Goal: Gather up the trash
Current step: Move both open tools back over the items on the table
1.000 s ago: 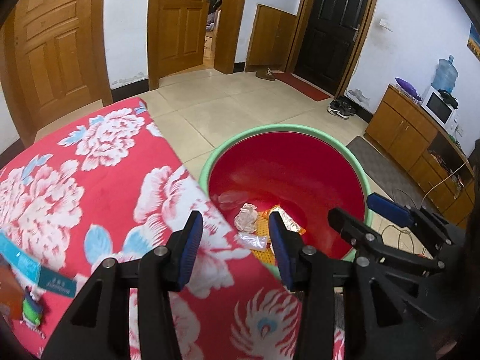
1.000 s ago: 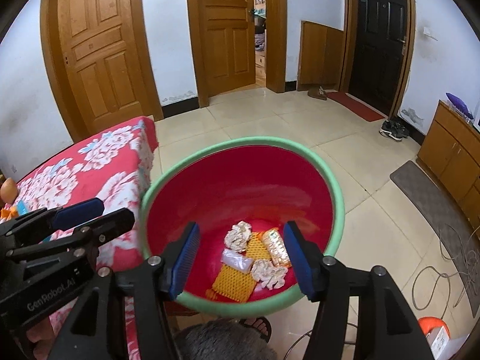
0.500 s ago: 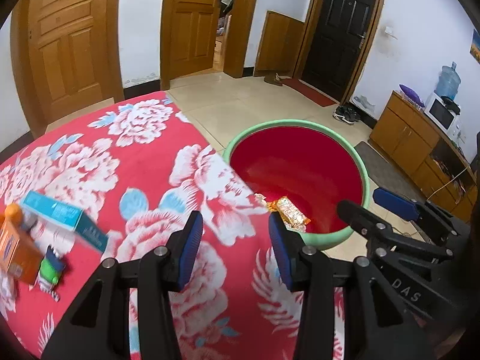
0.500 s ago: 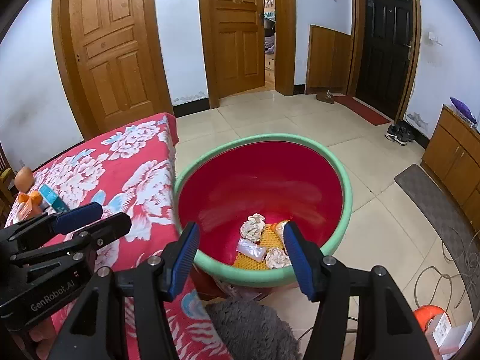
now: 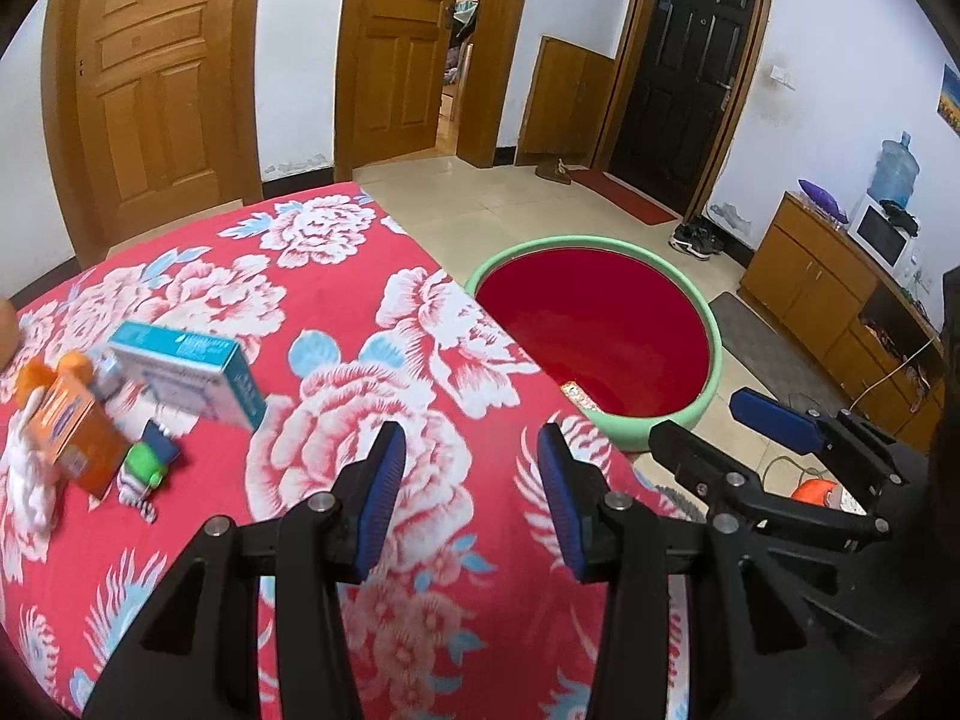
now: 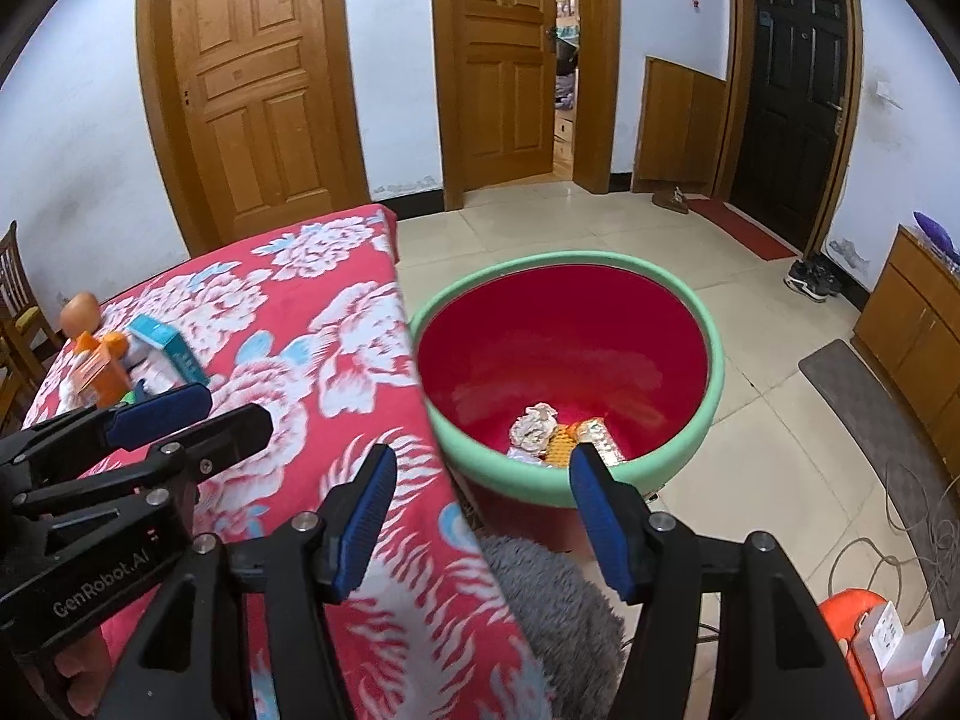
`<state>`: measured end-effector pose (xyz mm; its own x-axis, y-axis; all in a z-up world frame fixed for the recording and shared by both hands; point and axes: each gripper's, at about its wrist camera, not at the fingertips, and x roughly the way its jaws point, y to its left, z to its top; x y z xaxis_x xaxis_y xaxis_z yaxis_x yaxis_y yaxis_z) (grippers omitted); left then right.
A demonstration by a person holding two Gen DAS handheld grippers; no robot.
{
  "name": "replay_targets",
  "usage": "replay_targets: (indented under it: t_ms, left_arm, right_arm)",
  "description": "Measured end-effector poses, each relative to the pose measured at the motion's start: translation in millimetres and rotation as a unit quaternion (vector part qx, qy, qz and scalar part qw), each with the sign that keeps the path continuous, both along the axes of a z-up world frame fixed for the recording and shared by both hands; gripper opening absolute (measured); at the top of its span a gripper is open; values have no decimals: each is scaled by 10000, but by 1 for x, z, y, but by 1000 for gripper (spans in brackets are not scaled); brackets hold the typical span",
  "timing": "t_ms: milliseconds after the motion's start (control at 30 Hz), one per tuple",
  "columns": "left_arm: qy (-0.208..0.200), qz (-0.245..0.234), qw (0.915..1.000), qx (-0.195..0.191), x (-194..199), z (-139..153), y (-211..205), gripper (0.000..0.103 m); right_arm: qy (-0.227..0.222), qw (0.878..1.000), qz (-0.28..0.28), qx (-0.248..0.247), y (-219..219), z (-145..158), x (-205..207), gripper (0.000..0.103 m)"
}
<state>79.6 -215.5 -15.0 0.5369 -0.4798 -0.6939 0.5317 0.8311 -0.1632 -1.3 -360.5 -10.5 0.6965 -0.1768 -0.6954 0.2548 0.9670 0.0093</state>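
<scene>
- Trash in two lots: a crumpled paper wad [image 6: 533, 422], an orange mesh piece [image 6: 561, 447] and a snack wrapper [image 6: 597, 435] lay together at the near side of the basin floor.
- Red basin [image 6: 567, 267] with green rim stood on the tiled floor, just right of the table edge; in the left wrist view only one wrapper [image 5: 577, 394] showed above its near rim [image 5: 714, 336].
- Uncollected items sat at the far left of the red floral tablecloth [image 5: 336, 360]: a teal box [image 5: 192, 373], an orange carton [image 5: 71, 431], a small green-and-blue piece [image 5: 144, 463] and white crumpled material [image 5: 27, 480]. The teal box was blurred.
- Left gripper [image 5: 469, 495] hovered over the cloth, jaws parted with nothing between them.
- Right gripper [image 6: 480, 525] hung over the table edge near the basin, jaws released and holding nothing.
- Grey fluffy object [image 6: 552, 600] lay below the right gripper, beside the table.
- Orange object [image 6: 852, 618] with a white box sat on the floor at near right.
</scene>
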Motion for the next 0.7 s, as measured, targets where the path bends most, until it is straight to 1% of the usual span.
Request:
replay_targets:
  t_ms: [200, 333, 567, 700]
  left_arm:
    - [-42, 132, 9999, -31, -14, -1, 16, 45]
    - [-124, 184, 9997, 32, -20, -1, 22, 45]
    - [-87, 356, 9993, -58, -21, -4, 39, 45]
    - [-101, 432, 9990, -34, -23, -5, 47, 45]
  right_arm:
    - [-41, 10000, 75, -26, 12, -1, -10, 65]
    - [-27, 9999, 127, -25, 17, -3, -13, 65]
    - [-52, 9995, 316, -55, 33, 1, -11, 66]
    - [-56, 9990, 436, -44, 42, 2, -8, 66]
